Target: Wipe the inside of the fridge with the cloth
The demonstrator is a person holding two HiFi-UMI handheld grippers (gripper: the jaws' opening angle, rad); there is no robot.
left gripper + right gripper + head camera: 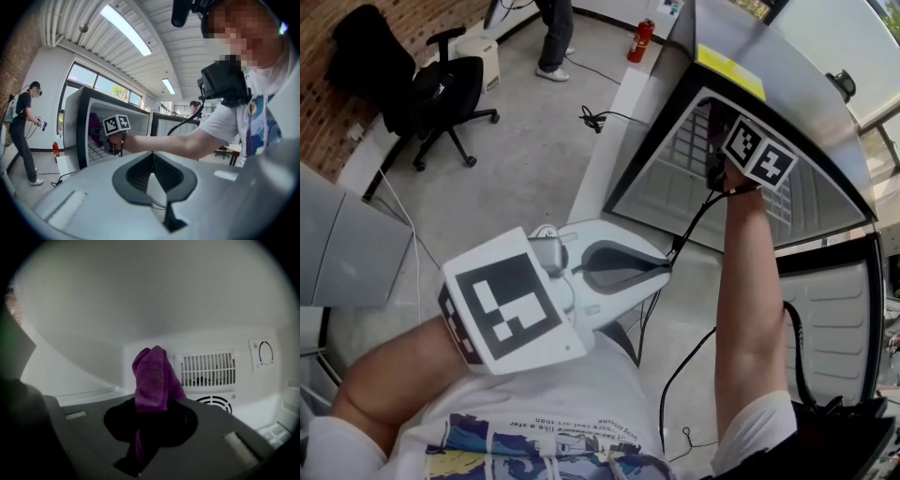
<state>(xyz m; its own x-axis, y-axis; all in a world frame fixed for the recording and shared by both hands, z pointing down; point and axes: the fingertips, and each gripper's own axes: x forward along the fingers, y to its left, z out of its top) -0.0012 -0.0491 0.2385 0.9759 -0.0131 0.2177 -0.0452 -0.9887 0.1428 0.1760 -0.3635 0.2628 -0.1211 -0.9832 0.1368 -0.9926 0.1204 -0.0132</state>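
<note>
The right gripper [149, 420], clenched on the bunched purple cloth [152, 376], probably needed firm pressure along the white fridge's [140, 301] far wall; the left gripper [151, 173] was closed, empty.

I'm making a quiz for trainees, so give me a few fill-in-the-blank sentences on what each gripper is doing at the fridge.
The right gripper is shut on a ___ cloth. The cloth is ___ the fridge, in front of a white vent. The left gripper, fingers together, holds ___.
Missing words: purple; inside; nothing.
</note>
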